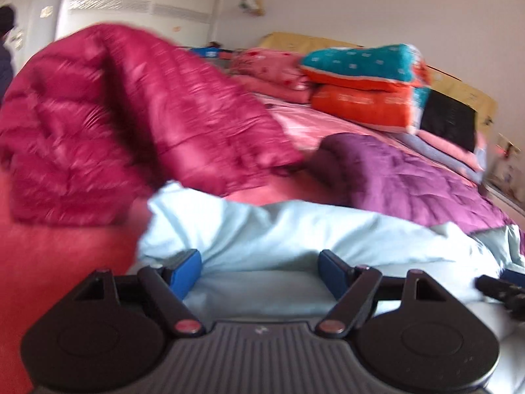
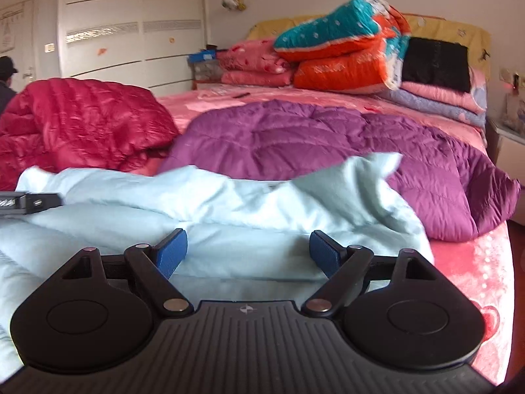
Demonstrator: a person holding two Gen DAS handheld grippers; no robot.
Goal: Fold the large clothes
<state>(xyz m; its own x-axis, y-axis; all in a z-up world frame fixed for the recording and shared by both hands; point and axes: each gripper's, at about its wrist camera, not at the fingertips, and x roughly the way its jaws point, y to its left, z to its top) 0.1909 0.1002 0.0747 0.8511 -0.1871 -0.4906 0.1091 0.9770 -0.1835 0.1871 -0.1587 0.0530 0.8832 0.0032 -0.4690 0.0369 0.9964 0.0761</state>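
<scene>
1. Pale blue garment [image 2: 229, 203]: the task item, lying rumpled across the near part of the bed [image 2: 475, 282] just ahead of both my claws. Soft, matte cloth, loosely bunched into broad folds, one corner raised toward the purple coat.
2. Left claw [image 1: 261, 274]: released, blue pads [image 1: 187, 269] standing wide with only the pale cloth beneath the gap; nothing gripped.
3. Right claw [image 2: 247, 252]: released, blue ribbed pads [image 2: 323, 254] fully spread above the same garment; nothing between them.
4. Purple coat [image 2: 311, 141]: quilted, puffy, stitched in channels, spread flat behind the pale garment.
5. Red coat [image 2: 75, 121]: glossy quilted down, heaped at the left; blurred in my left view.
6. Bed cover: pink, plush, printed with hearts near the right edge.
7. Folded quilts [image 2: 344, 49]: teal and orange, thick, stacked near the yellow headboard [image 2: 443, 26]; pink bedding [image 2: 256, 65] folded beside them.
8. Wardrobe [image 2: 131, 26]: white panelled doors against the far wall.
</scene>
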